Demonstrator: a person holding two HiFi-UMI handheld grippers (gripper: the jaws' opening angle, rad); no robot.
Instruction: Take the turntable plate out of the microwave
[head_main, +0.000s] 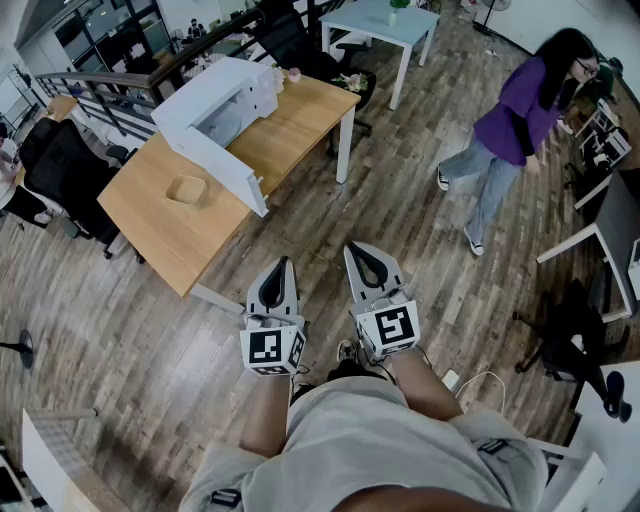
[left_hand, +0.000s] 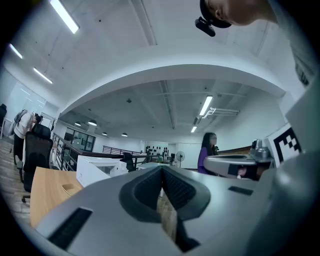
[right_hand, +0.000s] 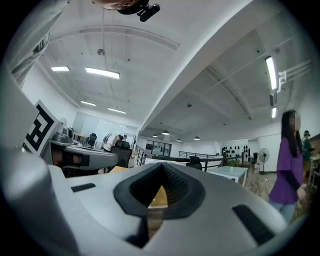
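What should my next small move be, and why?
Probably step forward toward the wooden table, since the microwave on it sits well beyond the left gripper and right gripper. Both are shut, empty and held level over the floor, so nothing can be reached from here.

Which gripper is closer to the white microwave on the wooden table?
Left. The left gripper hangs below-right of the microwave, off the table; the right gripper is farther right.
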